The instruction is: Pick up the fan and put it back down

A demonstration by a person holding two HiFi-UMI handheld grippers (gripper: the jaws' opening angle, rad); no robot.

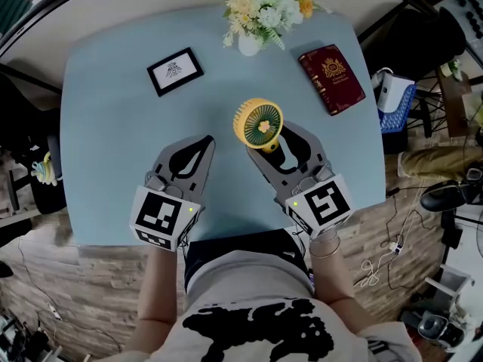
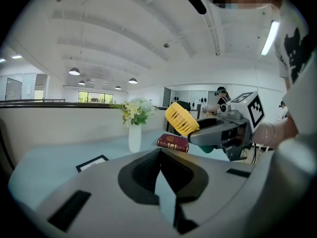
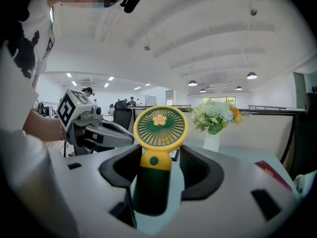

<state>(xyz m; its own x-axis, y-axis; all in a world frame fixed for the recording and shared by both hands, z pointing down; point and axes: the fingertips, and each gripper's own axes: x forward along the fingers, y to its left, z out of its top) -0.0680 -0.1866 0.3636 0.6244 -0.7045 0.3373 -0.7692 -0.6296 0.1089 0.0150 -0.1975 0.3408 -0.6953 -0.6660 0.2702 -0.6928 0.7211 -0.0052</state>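
Fan (image 3: 159,128): round yellow cage, green grille, yellow flower hub, dark green handle. Stood upright, handle clamped in right gripper (image 1: 276,146) over blue table (image 1: 113,127). Left gripper (image 1: 205,142) jaws together, empty

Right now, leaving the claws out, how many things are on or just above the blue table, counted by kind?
Yellow-and-green plastic handheld fan: 1
Dark red hardcover book: 1
Black-framed white card: 1
White vase of pale flowers: 1
Total: 4
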